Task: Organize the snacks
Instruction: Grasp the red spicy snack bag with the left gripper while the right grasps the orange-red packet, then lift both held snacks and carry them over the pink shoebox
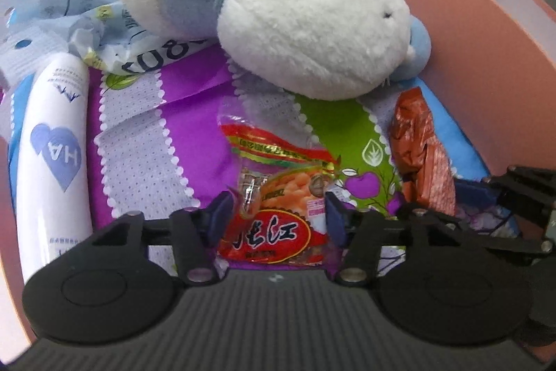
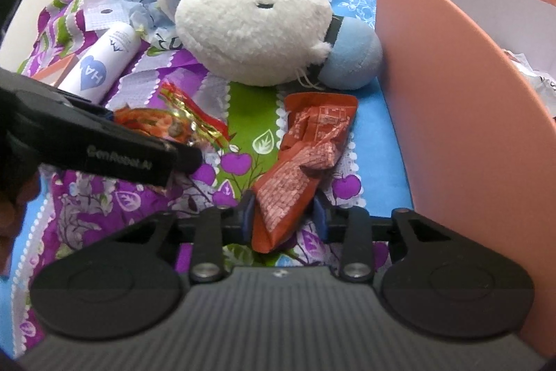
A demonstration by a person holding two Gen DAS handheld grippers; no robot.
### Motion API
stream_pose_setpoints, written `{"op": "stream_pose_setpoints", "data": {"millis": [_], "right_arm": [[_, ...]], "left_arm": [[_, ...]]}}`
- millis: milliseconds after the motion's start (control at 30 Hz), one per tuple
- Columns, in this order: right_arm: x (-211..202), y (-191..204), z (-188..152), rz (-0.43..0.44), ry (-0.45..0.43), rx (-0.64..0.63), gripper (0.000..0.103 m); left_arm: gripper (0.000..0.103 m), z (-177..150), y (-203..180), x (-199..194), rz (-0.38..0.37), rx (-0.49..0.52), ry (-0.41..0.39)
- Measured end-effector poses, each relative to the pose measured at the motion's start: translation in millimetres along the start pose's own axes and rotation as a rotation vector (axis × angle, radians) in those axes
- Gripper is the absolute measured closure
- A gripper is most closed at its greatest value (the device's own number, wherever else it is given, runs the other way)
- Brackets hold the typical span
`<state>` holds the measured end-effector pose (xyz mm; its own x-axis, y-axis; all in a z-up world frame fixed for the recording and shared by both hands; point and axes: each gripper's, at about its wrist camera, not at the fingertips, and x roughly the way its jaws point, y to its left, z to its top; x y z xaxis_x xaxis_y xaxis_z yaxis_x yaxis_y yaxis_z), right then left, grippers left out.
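Note:
A red clear-topped snack packet [image 1: 274, 197] lies on the flowered cloth, its near end between the fingers of my left gripper [image 1: 278, 214], which stands open around it. It also shows in the right wrist view [image 2: 166, 124] behind the left gripper's body. An orange-red snack packet [image 2: 302, 162] lies crumpled beside the box; its near end sits between the fingers of my right gripper [image 2: 285, 218], which touch its sides. The packet also shows in the left wrist view [image 1: 422, 155].
A white and blue plush toy [image 2: 253, 33] lies just behind both packets. A salmon-pink box [image 2: 462, 99] stands at the right with crumpled wrappers inside. A white bottle [image 1: 52, 169] lies at the left, next to a crumpled blue-white bag [image 1: 104, 33].

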<state>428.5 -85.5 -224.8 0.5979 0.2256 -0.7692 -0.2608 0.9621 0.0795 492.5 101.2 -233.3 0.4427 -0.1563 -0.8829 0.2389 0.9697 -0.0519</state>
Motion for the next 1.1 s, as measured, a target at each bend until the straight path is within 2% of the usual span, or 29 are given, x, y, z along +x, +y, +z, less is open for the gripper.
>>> {"op": "stream_pose_setpoints", "data": {"millis": [267,467,600,833,1100], "right_arm": [[-20,0,-11,0.022,-0.017,-0.024,0.066],[-47,5,-24,0.050,-0.054,-0.056,0.067],[-66,7,-39,0.080,-0.048,-0.064,0.067],[-107,15,-65,0.109,-0.043,-0.098,0.067],[-156,13,-80,0.114,-0.076,-0.094,0.067]], "left_arm": [[0.045,-19,-5,-26,0.009,-0.107,-0.042],[0.045,-47,-13,-58,0.032,-0.204,-0.077],[0.045,-69,-20,-84,0.045,-0.275,-0.106],[0.045,-101,-42,-129,0.074,-0.319,-0.138],[0.045,-132,-67,-167,0.065,-0.363,-0.179]]}}
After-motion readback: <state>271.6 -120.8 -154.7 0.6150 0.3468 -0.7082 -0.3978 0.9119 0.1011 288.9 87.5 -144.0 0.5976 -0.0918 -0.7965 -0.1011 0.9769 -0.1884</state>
